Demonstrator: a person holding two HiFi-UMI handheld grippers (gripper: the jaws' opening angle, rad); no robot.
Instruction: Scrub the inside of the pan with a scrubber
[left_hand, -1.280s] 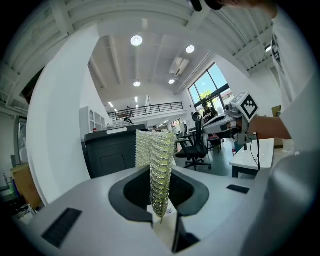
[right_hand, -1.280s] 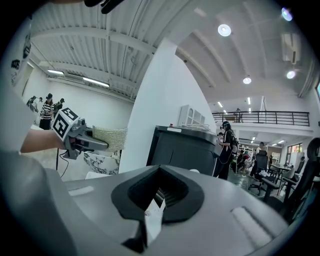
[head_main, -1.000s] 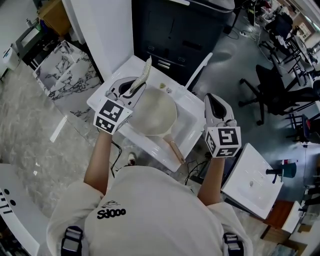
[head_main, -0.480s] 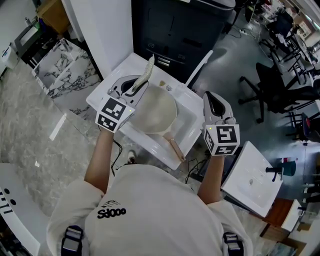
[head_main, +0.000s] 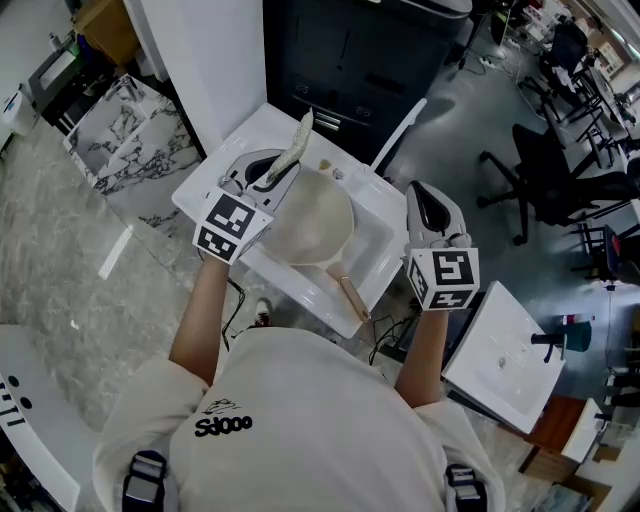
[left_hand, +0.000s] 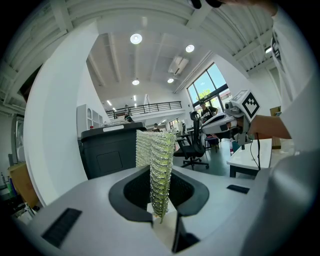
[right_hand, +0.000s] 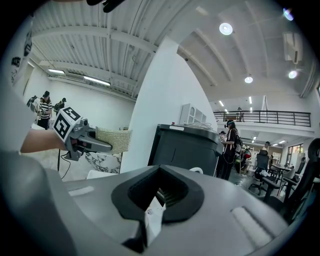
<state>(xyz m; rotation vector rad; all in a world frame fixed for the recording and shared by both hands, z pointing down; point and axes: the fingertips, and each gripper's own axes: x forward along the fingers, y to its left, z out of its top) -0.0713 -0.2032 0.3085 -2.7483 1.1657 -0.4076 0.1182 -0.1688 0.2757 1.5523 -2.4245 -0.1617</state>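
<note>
The pan (head_main: 312, 225) sits in the basin of a white sink unit (head_main: 372, 262), its pale cream inside facing up and its wooden handle (head_main: 350, 297) pointing back toward the person. The unit stands on a grey marbled floor (head_main: 70, 250), with a white pillar (head_main: 215, 60) and a dark cabinet (head_main: 360, 60) just behind it. Office chairs (head_main: 540, 180) stand well off to the right, and a second white sink top (head_main: 505, 365) is near the person's right side. It is a tall, bright hall with round ceiling lights and a railed upper level.

The scrubber (head_main: 292, 145) is a flat pad of knitted mesh, pale green with a silvery glint. The left gripper view shows it edge-on and upright. Its lower end is pinched between the jaws of the left gripper (head_main: 262, 178), which are closed tight on it, and the rest stands out beyond them. In the head view the scrubber is held in the air by the pan's far left rim, pointing up and away from the inside of the pan.

The right gripper (head_main: 432, 215) is held just right of the sink unit, apart from the pan. Its jaws are together with nothing between them.
</note>
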